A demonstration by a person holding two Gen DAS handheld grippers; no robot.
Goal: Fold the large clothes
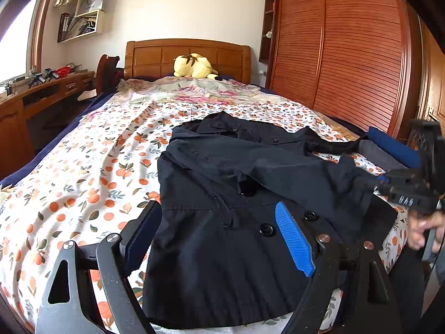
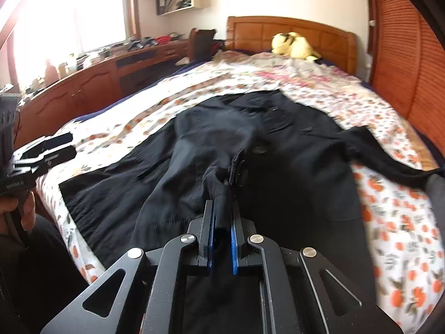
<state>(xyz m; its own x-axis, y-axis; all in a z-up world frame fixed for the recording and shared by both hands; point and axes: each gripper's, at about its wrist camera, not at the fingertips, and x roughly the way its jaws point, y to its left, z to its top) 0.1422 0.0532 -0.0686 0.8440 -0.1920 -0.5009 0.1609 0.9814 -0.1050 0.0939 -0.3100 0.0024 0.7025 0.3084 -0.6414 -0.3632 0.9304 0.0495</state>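
Observation:
A large black coat (image 1: 222, 167) with round buttons lies spread on the bed's flowered sheet (image 1: 83, 181). My left gripper (image 1: 217, 236) stands open over the coat's lower half. Its dark finger is by the coat's left edge, and its blue pad (image 1: 294, 239) is above the buttons, with nothing pinched. In the right wrist view my right gripper (image 2: 222, 206) is shut on a bunched fold of the black coat (image 2: 292, 167), lifted off the bed. The right gripper (image 1: 375, 186) also shows at the right edge of the left wrist view, with a hand below it. The left gripper (image 2: 69, 146) appears at far left.
A yellow plush toy (image 1: 194, 65) sits by the wooden headboard (image 1: 186, 53). Slatted wardrobe doors (image 1: 347, 55) run along the bed's right side. A cluttered wooden desk (image 1: 41, 91) stands at the left. Folded blue and grey clothes (image 1: 389, 150) lie at the bed's right edge.

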